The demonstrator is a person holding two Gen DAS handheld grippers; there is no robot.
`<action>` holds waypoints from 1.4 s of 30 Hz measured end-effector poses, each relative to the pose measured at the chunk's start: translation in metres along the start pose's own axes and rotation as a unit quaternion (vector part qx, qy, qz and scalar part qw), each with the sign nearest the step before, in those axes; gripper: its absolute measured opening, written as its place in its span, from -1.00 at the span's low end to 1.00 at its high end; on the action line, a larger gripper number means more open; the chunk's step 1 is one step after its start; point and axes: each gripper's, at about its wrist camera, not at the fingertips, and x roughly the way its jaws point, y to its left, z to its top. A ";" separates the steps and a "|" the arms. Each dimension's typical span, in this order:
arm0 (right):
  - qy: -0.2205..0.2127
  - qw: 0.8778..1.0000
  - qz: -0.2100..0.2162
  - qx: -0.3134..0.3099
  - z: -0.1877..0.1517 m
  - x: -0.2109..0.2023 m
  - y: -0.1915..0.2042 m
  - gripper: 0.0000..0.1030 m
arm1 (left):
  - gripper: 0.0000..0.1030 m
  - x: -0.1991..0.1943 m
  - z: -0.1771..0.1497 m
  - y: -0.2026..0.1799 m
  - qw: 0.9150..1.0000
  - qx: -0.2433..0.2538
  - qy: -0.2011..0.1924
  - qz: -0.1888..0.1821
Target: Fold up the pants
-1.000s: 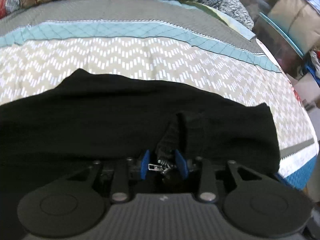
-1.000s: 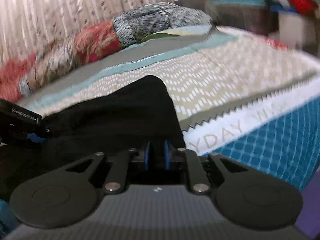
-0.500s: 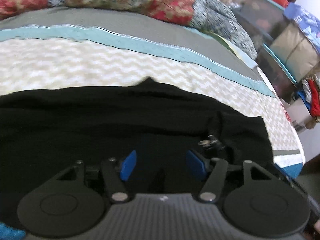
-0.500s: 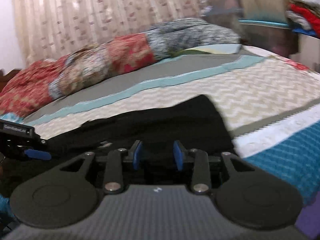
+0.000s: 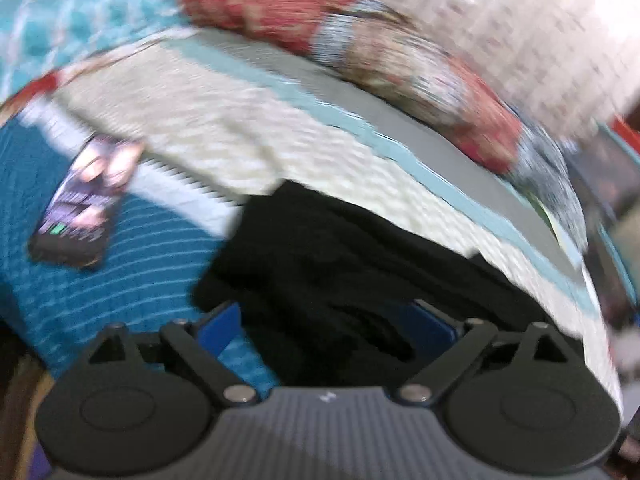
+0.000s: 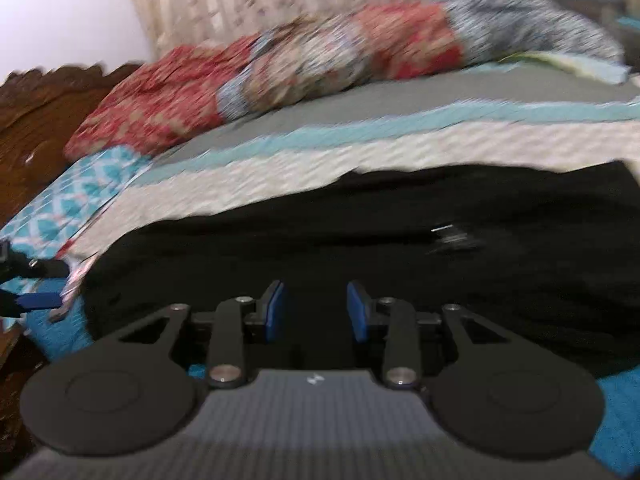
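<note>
Pants black, spread flat on bedspread, seen through left wrist camera with heavy blur; left end of cloth lying just ahead of left gripper, blue pads spread wide, nothing clamped, dark fabric lying between them but not pinched; phone resting on blue part of cover well to the left; patterned pillows along far edge.

Right wrist camera: same pants stretched across the bed as a long dark band, metal zipper pull glinting toward the right; right gripper parted to a moderate gap, empty, hovering over near edge of cloth; left gripper's pad visible at far left edge.

Judged soft, limp and light; likely to sag and bunch when lifted from one point, so best pinched at outer hems or waistband corners, one per gripper, both layers caught together; thick seam near zipper probably stiffer, gives firmer hold; smooth cover may let cloth slide.
</note>
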 end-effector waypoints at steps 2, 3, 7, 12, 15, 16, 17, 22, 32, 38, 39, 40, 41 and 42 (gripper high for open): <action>0.022 0.999 0.028 -0.006 0.003 0.015 0.018 -0.53 | 0.88 0.005 0.005 0.021 0.999 -0.041 0.001 -0.012; 0.034 0.999 0.037 -0.007 0.004 0.023 0.026 -0.56 | 0.89 0.010 0.007 0.030 0.998 -0.059 0.002 -0.015; 0.071 0.995 0.069 0.005 0.014 0.050 0.055 -0.68 | 1.00 0.033 0.013 0.056 0.992 -0.113 0.013 -0.047; 0.081 0.992 0.090 0.039 0.029 0.076 0.077 -0.69 | 1.00 0.057 0.014 0.070 0.987 -0.145 0.024 -0.059; 0.103 0.986 0.105 0.079 0.030 0.096 0.080 -0.69 | 0.98 0.057 0.011 0.068 0.988 -0.139 0.017 -0.064; 0.126 0.982 0.108 0.087 0.026 0.107 0.082 -0.69 | 0.81 0.058 0.011 0.068 0.989 -0.131 0.014 -0.062; 0.164 0.976 0.110 0.093 0.020 0.121 0.085 -0.72 | 0.54 0.058 0.010 0.066 0.991 -0.122 0.011 -0.056; 0.193 0.962 0.118 0.153 -0.002 0.139 0.076 -0.88 | -0.15 0.057 0.011 0.057 0.991 -0.111 0.009 -0.080; 0.166 0.958 0.137 0.189 -0.002 0.115 0.061 -0.77 | -0.18 0.049 -0.001 -0.060 0.985 0.105 -0.010 -0.137; 0.083 0.974 0.078 0.195 -0.001 0.066 0.018 -0.72 | 0.01 0.080 -0.026 -0.117 0.968 0.195 0.042 -0.154; 0.069 0.976 0.067 0.197 0.000 0.057 0.011 -0.71 | 0.16 0.087 -0.031 -0.123 0.966 0.203 0.055 -0.152; 0.056 0.976 0.057 0.202 -0.001 0.049 0.002 -0.69 | 0.31 0.093 -0.036 -0.129 0.964 0.208 0.071 -0.152; 0.046 0.975 0.049 0.212 -0.002 0.042 -0.006 -0.66 | 0.35 0.097 -0.038 -0.132 0.963 0.206 0.088 -0.153; 0.039 0.973 0.044 0.225 -0.004 0.037 -0.015 -0.65 | 0.37 0.098 -0.040 -0.133 0.962 0.202 0.093 -0.157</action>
